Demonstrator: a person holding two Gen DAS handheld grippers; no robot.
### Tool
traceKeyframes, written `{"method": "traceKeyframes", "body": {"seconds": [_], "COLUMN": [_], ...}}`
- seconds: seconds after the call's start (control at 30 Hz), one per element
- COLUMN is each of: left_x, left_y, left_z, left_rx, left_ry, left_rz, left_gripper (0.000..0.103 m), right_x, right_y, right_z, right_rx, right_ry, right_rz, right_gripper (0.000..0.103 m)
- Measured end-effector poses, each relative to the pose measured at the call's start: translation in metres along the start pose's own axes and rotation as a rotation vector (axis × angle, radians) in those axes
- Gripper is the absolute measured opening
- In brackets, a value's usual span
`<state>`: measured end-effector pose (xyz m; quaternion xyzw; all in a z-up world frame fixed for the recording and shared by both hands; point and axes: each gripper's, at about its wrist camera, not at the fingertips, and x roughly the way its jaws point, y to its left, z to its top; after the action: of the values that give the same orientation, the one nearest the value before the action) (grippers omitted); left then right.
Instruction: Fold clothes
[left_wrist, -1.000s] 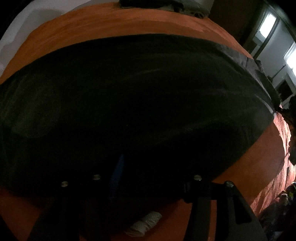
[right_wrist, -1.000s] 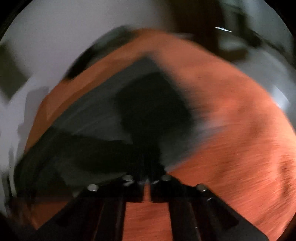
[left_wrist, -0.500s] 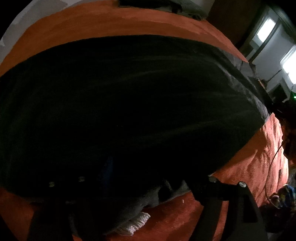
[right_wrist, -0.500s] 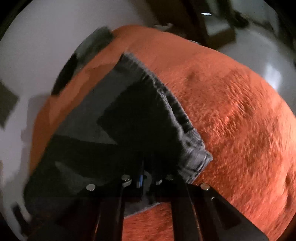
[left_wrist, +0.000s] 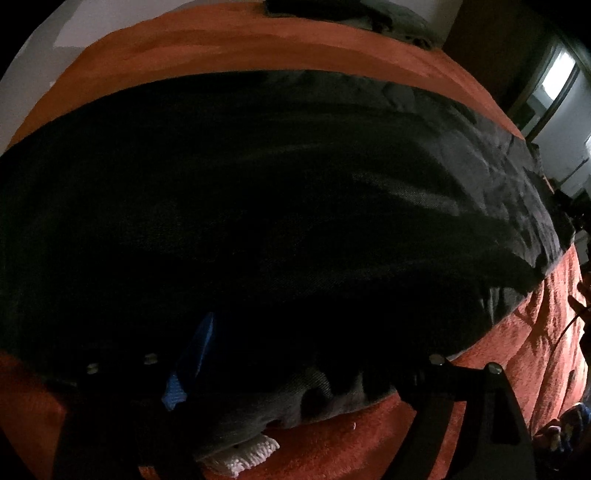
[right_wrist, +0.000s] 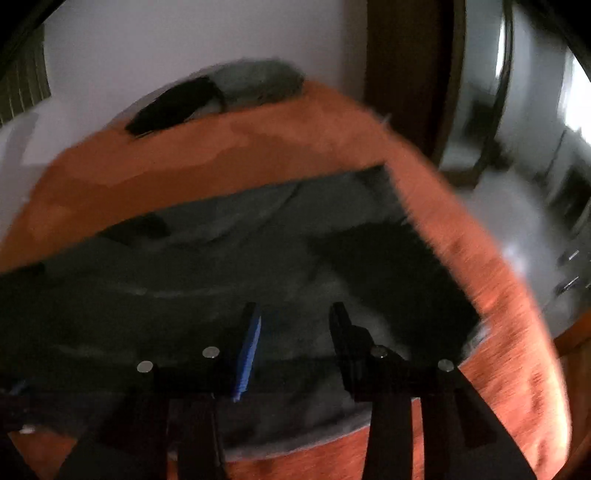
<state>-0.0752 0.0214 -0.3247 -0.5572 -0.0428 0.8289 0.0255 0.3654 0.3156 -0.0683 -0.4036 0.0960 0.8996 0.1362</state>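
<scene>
A dark grey-black garment (left_wrist: 280, 206) lies spread across an orange bedspread (left_wrist: 258, 48); it also shows in the right wrist view (right_wrist: 229, 258), which is blurred. My left gripper (left_wrist: 295, 354) is wide open, low over the garment's near hem, with a white inner label (left_wrist: 240, 454) showing under the edge. My right gripper (right_wrist: 291, 321) is open and empty above the garment near its right end, its blue pad (right_wrist: 249, 350) visible.
A second dark cloth pile (left_wrist: 351, 14) lies at the bed's far edge, also in the right wrist view (right_wrist: 221, 96). A white wall (right_wrist: 166, 48) is behind. The bed's right edge (right_wrist: 498, 280) drops to a shiny floor, with a doorway (left_wrist: 554, 85) beyond.
My right gripper has let go of the garment's folded edge, opened and swung left over the cloth. My left gripper stays open at the near hem, which has shifted slightly.
</scene>
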Motion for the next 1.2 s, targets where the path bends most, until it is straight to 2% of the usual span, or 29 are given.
{"method": "traceKeyframes", "body": {"seconds": [0.03,0.1,0.13,0.23,0.27,0.43,0.7,0.8,0.9,0.97,1.03,1.2], "left_x": [0.000,-0.005,-0.005,-0.005,0.002,0.005,0.001,-0.001,-0.018,-0.024,-0.027,-0.022], "left_y": [0.000,0.007,0.007,0.007,-0.004,-0.009,-0.003,-0.007,-0.007,-0.013,-0.012,-0.008], "left_z": [-0.001,-0.006,-0.006,-0.007,-0.002,-0.002,0.001,0.007,0.010,0.013,0.013,0.011], "left_rx": [0.001,0.005,0.007,0.011,0.011,0.017,0.028,0.036,0.065,0.104,0.104,-0.014], "left_ry": [-0.003,-0.008,-0.010,-0.010,-0.010,-0.012,-0.008,-0.024,-0.087,-0.099,-0.078,0.041], "left_rz": [-0.002,-0.004,-0.004,-0.005,-0.006,-0.003,-0.008,-0.050,-0.084,-0.057,-0.045,-0.141], "left_gripper": [0.087,0.087,0.087,0.087,0.087,0.087,0.087,0.087,0.087,0.087,0.087,0.087], "right_x": [0.001,0.006,0.013,0.028,0.028,0.025,0.010,0.002,-0.009,-0.017,-0.022,-0.027], "right_y": [-0.008,-0.023,-0.027,-0.036,-0.035,-0.010,0.054,0.079,0.105,0.115,0.121,0.130], "right_z": [-0.001,-0.003,-0.003,-0.008,-0.010,-0.009,-0.020,-0.027,-0.038,-0.045,-0.050,-0.055], "right_rx": [0.049,0.142,0.178,0.261,0.259,0.161,0.050,-0.036,-0.199,-0.258,-0.287,-0.318], "right_ry": [0.011,0.044,0.083,0.166,0.175,0.211,0.288,0.284,0.229,0.214,0.203,0.182], "right_rz": [0.060,0.165,0.189,0.249,0.248,0.241,0.385,0.391,0.305,0.290,0.275,0.222], "right_gripper": [0.038,0.045,0.055,0.056,0.056,0.056,0.056,0.056,0.056,0.056,0.056,0.056]}}
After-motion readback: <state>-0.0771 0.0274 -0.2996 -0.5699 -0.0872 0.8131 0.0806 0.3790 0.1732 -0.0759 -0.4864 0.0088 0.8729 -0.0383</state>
